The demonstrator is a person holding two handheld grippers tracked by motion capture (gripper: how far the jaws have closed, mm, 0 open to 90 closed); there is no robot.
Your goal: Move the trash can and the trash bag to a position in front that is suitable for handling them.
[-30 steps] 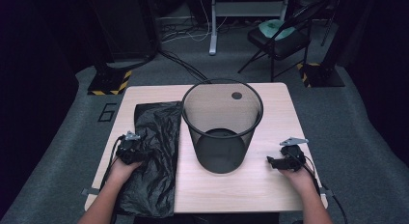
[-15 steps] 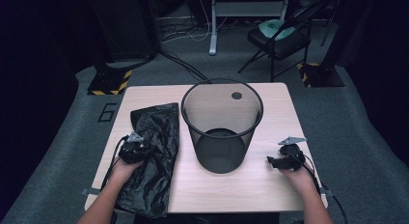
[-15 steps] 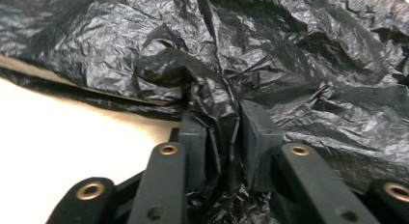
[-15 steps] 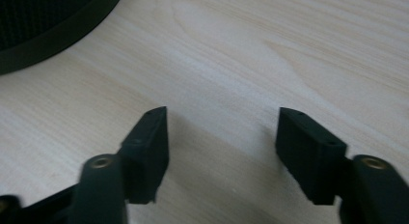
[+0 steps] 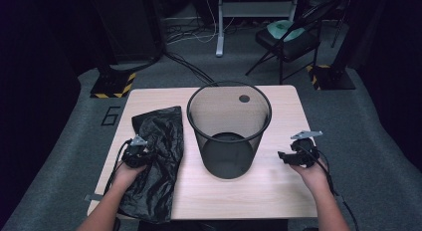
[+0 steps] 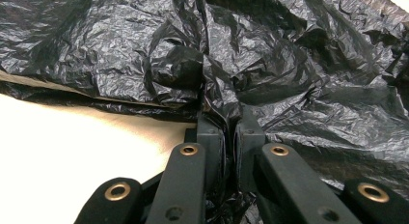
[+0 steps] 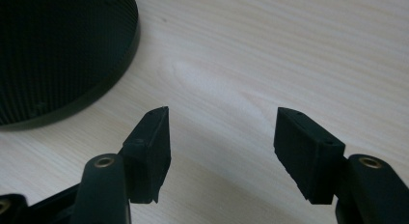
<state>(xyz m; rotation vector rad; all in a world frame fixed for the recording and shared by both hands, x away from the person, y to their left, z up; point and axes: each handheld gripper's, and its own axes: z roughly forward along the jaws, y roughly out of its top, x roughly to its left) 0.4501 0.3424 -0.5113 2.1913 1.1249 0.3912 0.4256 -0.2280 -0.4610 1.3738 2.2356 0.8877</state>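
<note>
Taking the mesh waste bin (image 5: 229,134) as the landmark: nearest the person, to its left, the left gripper (image 5: 135,155) sits on the black plastic bag (image 5: 157,161), which lies flat on the bench (image 5: 259,191) just beside the bin. In the left gripper view the jaws have just been closing and now stand together, clamped on a pinched fold of the bag (image 6: 212,79). To the bin's right, well apart from it, the right gripper (image 5: 291,156) hangs over bare bench; in the right gripper view its jaws stand apart with nothing between them (image 7: 219,151), the bin's base (image 7: 62,50) off to one side.

The work in hand looks like lining the bin with the bag. The risks, as I judge them:

- The pinch holds a thin bunched ridge, possibly both layers, so the bag's mouth may not open when lifted.
- Slick film could slide out of the jaws on a quick pull.
- The bag is crumpled and folded; I cannot tell where its open end lies, so the right gripper may catch a closed edge.
- Dragging the bag against the light bin's rim (image 5: 229,86) could tip or shove the bin farther along the bench.
</note>
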